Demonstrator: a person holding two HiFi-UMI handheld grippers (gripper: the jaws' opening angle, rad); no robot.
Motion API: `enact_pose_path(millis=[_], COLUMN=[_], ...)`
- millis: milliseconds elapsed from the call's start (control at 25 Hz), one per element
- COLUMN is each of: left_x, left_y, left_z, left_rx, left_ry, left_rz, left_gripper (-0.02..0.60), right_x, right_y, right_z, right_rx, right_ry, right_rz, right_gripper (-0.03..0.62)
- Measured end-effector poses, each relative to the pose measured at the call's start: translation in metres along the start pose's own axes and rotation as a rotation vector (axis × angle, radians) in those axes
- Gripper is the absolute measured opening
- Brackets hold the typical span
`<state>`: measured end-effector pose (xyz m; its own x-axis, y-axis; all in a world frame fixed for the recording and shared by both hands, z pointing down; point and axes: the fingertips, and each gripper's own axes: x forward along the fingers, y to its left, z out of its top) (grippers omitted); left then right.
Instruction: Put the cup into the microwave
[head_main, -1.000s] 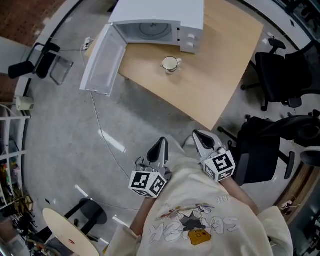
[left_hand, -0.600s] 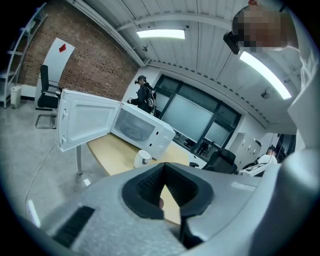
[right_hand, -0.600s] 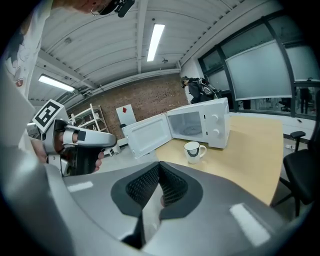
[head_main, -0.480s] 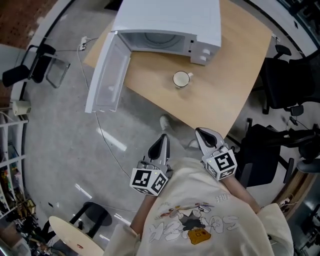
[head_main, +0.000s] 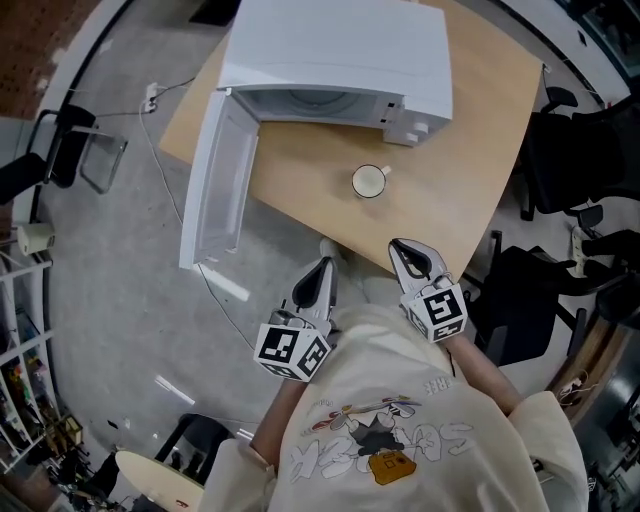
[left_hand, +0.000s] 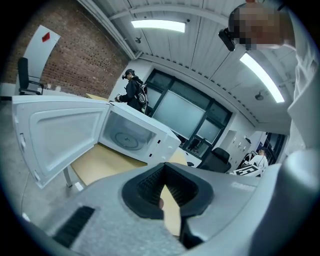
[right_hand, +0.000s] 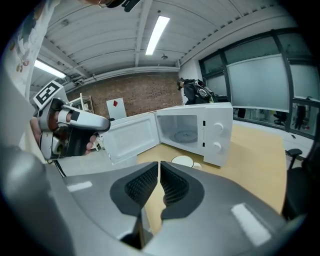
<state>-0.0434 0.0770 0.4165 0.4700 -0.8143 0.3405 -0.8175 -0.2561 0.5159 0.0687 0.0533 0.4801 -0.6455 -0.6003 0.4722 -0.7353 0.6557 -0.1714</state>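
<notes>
A white cup (head_main: 369, 181) stands on the wooden table (head_main: 460, 120), just in front of the white microwave (head_main: 335, 55). The microwave door (head_main: 215, 185) hangs wide open to the left, past the table's edge. Both grippers are held short of the table's near edge, apart from the cup. My left gripper (head_main: 322, 265) is shut with nothing in it. My right gripper (head_main: 400, 245) is also shut and empty. In the right gripper view the cup (right_hand: 183, 161) shows just beyond the closed gripper (right_hand: 159, 164), with the microwave (right_hand: 200, 132) behind. The left gripper view looks into the microwave cavity (left_hand: 131, 137).
Black office chairs (head_main: 565, 150) stand right of the table, and another chair (head_main: 520, 300) is close to my right arm. A cable (head_main: 190, 240) runs over the floor under the open door. A black stool (head_main: 195, 435) is at lower left.
Both grippers have come closer to the table's near edge, still side by side and shut. The cup and the microwave stand as before.
</notes>
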Motion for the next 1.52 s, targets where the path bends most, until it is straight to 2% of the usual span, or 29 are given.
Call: enact_pose_path(millis=[120, 360, 520, 640, 800, 1040, 1240, 1520], left_x=[0.007, 0.005, 0.0, -0.008, -0.019, -0.024, -0.008, 0.015], left_y=[0.002, 0.015, 0.026, 0.033, 0.042, 0.048, 0.053, 0.077], left_z=[0.01, 0.027, 0.035, 0.038, 0.045, 0.048, 0.048, 0.036], left_rx=[0.017, 0.029, 0.045, 0.005, 0.019, 0.033, 0.108, 0.145], left_ry=[-0.003, -0.048, -0.057, -0.069, -0.083, -0.108, -0.134, -0.142], left_rz=[0.009, 0.082, 0.135, 0.172, 0.222, 0.249, 0.271, 0.401], left_gripper=[0.006, 0.005, 0.005, 0.005, 0.005, 0.005, 0.006, 0.006], right_x=[0.015, 0.057, 0.088, 0.108, 0.133, 0.158, 0.167, 0.178], right_y=[-0.005, -0.03, -0.049, -0.059, -0.06, -0.07, -0.076, -0.084], right_z=[0.0, 0.003, -0.002, -0.024, -0.046, -0.053, -0.054, -0.055], right_rx=[-0.029, -0.098, -0.097, -0.102, -0.084, 0.009, -0.006, -0.023], right_ry=[0.018, 0.029, 0.017, 0.016, 0.019, -0.015, -0.04, -0.061], right_rz=[0.029, 0.034, 0.005, -0.042, -0.076, -0.149, -0.169, -0.177], right_gripper=[0.07, 0.263, 0.308, 0.375, 0.4, 0.436, 0.439, 0.439])
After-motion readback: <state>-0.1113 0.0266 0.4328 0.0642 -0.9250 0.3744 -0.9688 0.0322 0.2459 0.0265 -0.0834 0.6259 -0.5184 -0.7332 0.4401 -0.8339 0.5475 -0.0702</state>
